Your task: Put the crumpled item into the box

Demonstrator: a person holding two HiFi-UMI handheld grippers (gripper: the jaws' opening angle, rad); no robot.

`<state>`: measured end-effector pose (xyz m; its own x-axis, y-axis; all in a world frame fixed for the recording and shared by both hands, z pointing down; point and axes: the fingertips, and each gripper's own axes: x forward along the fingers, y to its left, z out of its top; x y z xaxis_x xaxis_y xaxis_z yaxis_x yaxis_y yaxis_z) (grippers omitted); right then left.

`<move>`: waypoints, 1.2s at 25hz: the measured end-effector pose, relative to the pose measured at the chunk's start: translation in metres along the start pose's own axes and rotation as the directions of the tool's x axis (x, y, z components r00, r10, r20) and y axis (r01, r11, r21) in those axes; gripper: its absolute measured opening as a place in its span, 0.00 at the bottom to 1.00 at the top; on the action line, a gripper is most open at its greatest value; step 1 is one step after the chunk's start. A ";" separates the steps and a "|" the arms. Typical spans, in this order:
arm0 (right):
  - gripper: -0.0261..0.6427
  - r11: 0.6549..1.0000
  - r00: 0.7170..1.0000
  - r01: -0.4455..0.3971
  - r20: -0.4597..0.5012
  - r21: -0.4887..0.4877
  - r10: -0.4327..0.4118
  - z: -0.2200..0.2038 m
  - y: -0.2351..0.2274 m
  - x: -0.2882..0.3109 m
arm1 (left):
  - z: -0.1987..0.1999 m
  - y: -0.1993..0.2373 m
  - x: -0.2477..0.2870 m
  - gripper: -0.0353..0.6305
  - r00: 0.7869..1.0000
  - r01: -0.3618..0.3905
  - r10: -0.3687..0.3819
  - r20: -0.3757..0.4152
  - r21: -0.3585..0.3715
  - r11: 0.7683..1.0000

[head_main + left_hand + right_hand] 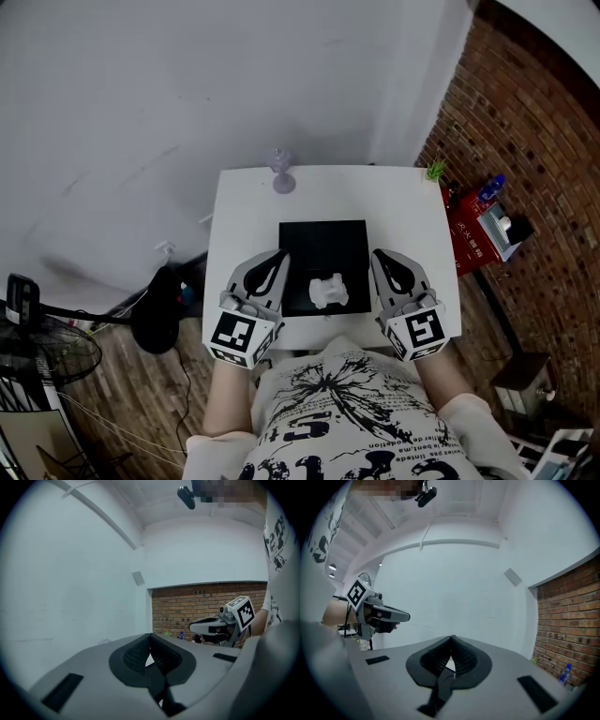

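Observation:
In the head view a crumpled white item (328, 290) lies on the near edge of a flat black box (323, 253) on a small white table (412, 202). My left gripper (277, 257) hovers at the box's left side, shut and empty. My right gripper (379, 258) hovers at the box's right side, also shut with nothing in it. Both are held tilted up, off the table. The left gripper view shows its closed tips (150, 634) against the wall, with the right gripper (215, 626) beyond. The right gripper view shows its closed tips (452, 637) and the left gripper (377, 615).
A small lilac stand (282, 174) sits at the table's far edge. Right of the table is a brick wall (525, 141) with a red box (469, 239), a blue bottle (491, 187) and a small green plant (436, 170). A fan (42, 349) stands on the wooden floor at left.

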<state>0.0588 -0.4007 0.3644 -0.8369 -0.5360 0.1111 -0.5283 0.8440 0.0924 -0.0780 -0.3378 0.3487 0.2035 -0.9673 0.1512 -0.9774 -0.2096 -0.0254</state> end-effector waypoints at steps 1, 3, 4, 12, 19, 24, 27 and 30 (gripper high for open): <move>0.06 1.000 1.000 -0.002 -0.004 0.000 0.002 -0.001 0.001 -0.001 | 0.000 -0.001 0.000 0.07 1.000 0.002 -0.002 -0.001 -0.001 1.000; 0.06 1.000 1.000 -0.007 -0.011 0.003 0.007 -0.003 0.002 -0.002 | -0.001 -0.003 0.000 0.07 1.000 0.007 -0.007 -0.003 0.001 1.000; 0.06 1.000 1.000 -0.012 -0.014 0.004 0.012 -0.004 0.003 -0.001 | -0.001 -0.004 0.000 0.07 1.000 0.009 -0.009 -0.004 0.003 1.000; 0.06 1.000 0.999 -0.020 -0.038 -0.001 0.020 -0.012 0.006 0.003 | -0.007 -0.002 0.005 0.07 1.000 0.014 -0.014 -0.007 -0.002 1.000; 0.06 0.999 0.999 -0.033 -0.034 -0.006 0.032 -0.015 0.004 0.006 | -0.015 -0.004 0.012 0.07 0.999 0.013 -0.012 -0.047 0.024 1.000; 0.06 0.998 0.998 -0.042 -0.045 0.051 0.044 -0.020 -0.001 0.010 | -0.025 -0.004 0.019 0.07 0.996 0.006 -0.003 -0.088 0.036 0.999; 0.06 0.999 0.997 -0.044 -0.062 0.022 0.045 -0.024 -0.003 0.013 | -0.028 -0.002 0.019 0.07 0.996 0.012 -0.010 -0.088 0.024 1.000; 0.06 0.999 0.997 -0.041 -0.069 0.004 0.041 -0.025 -0.004 0.016 | -0.030 0.000 0.019 0.07 0.996 0.014 -0.012 -0.089 0.019 1.000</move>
<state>0.0508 -0.4130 0.3907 -0.8462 -0.5007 0.1824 -0.4941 0.8654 0.0837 -0.0760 -0.3523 0.3813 0.2097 -0.9481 0.2391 -0.9732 -0.2260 -0.0425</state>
